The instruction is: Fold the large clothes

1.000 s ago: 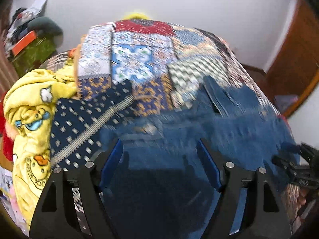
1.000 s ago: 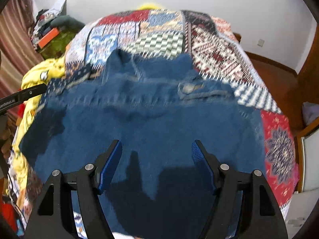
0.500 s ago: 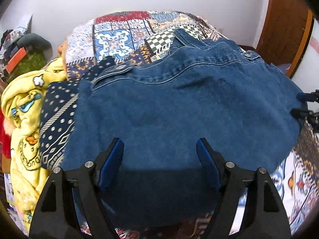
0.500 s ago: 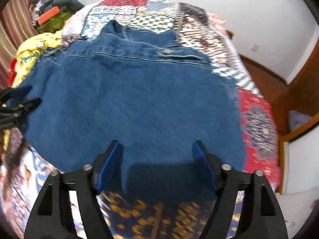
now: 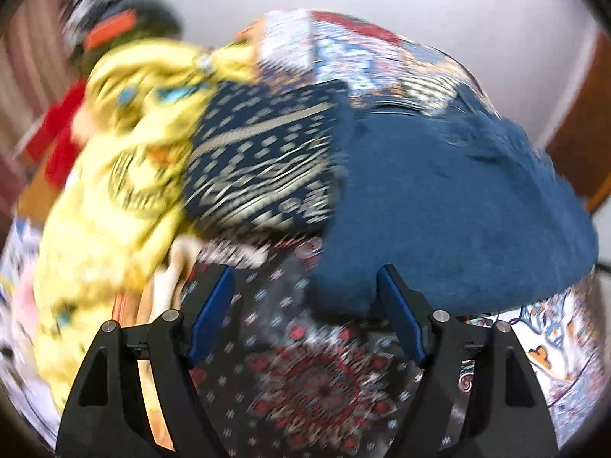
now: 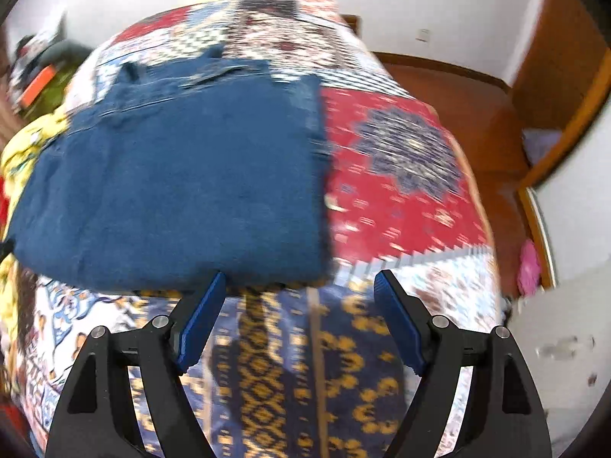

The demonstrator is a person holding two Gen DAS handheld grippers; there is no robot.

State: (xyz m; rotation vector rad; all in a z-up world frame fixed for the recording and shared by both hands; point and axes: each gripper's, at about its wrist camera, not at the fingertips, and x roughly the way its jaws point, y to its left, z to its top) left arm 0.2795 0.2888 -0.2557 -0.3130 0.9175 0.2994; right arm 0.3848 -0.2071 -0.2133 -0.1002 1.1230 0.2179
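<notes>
Both views are smeared with blur. The big dark-blue denim garment [image 6: 172, 175] lies spread flat on the patchwork quilt of red, blue and white printed panels [image 6: 401, 175], and in the right wrist view it fills the left and centre of the bed, its seamed top edge at the far end. The near hem runs just beyond the tips of the right gripper [image 6: 301, 316], whose 2 blue-padded fingers [image 6: 200, 320] stand wide apart with nothing between them, only the quilt's blue panel with gold motifs below. The left fingertip sits right at the hem's edge; whether it touches the cloth cannot be told through the blur.

Over to the left wrist view: the same denim [image 5: 450, 206] sits up and to the right, and the left gripper [image 5: 305, 313] hangs over a dark quilt panel with red medallions [image 5: 317, 378]. Its jaws are spread wide too, gripping nothing, the right blue pad [image 5: 401, 316] lying against the denim's lower edge in the picture. Beside the denim on its left lies a navy cloth with cream dots and stripes [image 5: 259, 160], and further left a crumpled yellow cartoon-print fabric [image 5: 114, 175] heaped at the bed's edge, with something red [image 5: 57, 141] behind it. A white wall [image 5: 420, 11] backs the bed, wooden floor [image 6: 469, 95] showing to the right.
</notes>
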